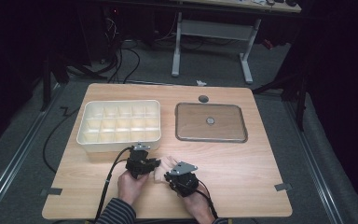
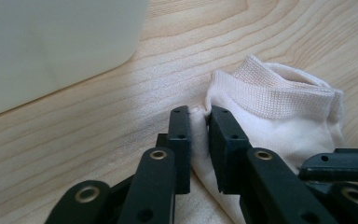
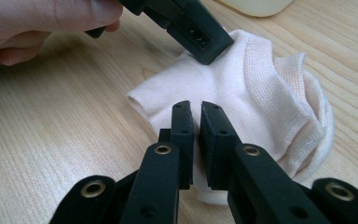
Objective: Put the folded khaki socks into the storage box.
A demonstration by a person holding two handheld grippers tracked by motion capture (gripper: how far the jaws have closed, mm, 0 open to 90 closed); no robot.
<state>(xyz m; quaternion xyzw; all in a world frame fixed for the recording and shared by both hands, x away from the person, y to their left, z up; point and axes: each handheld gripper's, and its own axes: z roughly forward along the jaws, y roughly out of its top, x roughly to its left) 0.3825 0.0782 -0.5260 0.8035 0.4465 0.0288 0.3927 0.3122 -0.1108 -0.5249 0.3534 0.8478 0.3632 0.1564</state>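
Sock (image 1: 161, 169) pinched by left tongs (image 2: 199, 116) and right tongs (image 3: 195, 109), divider box (image 1: 120, 125) just behind, tray (image 1: 210, 122) beyond.

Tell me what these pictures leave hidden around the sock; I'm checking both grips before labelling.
- Sock, high view: mostly covered by the left gripper and right gripper.
- Sock's near edge, right gripper view: hidden behind the fingers.
- Divided tray, left gripper view: cut off by the frame.
- Compartment contents, high view: too small.
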